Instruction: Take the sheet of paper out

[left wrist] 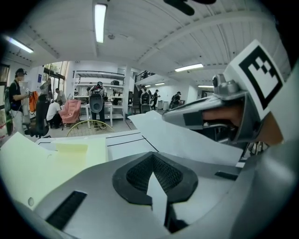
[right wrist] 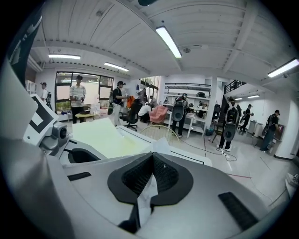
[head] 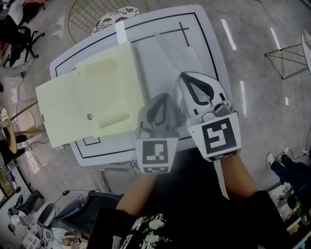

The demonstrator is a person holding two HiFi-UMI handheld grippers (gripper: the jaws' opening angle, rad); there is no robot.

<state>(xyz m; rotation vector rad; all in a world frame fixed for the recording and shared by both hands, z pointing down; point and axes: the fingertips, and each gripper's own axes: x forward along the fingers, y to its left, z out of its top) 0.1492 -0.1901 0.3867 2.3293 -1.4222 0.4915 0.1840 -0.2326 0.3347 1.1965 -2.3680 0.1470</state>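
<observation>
Item one: white table (head: 214, 34) with black lines along its border, seen from above in the head view. Item two: pale yellow folder (head: 87, 97), lying open and flat on the left half of the table, with its left part hanging past the table's left edge. It also shows low at the left in the left gripper view (left wrist: 46, 168) and beyond the jaws in the right gripper view (right wrist: 103, 137). Item three: white sheet of paper (head: 165, 56), over the right half of the table, running from the near edge toward the far edge. Its left side is just beside the folder's right side; whether the two overlap cannot be told. Item four: left gripper (head: 163, 99), at the near edge of the table, jaws closed narrow on a sliver of the sheet (left wrist: 187, 140), as its own view shows (left wrist: 156, 179). From there the paper rises to the right, toward the other gripper. Item five: right gripper (head: 192, 80), just beside the left one and a little farther in, jaws likewise pinched on the sheet (right wrist: 145, 193) in its own view (right wrist: 147, 184). Item six: round gold wire rack (head: 97, 14) on the floor past the table's far edge.
</observation>
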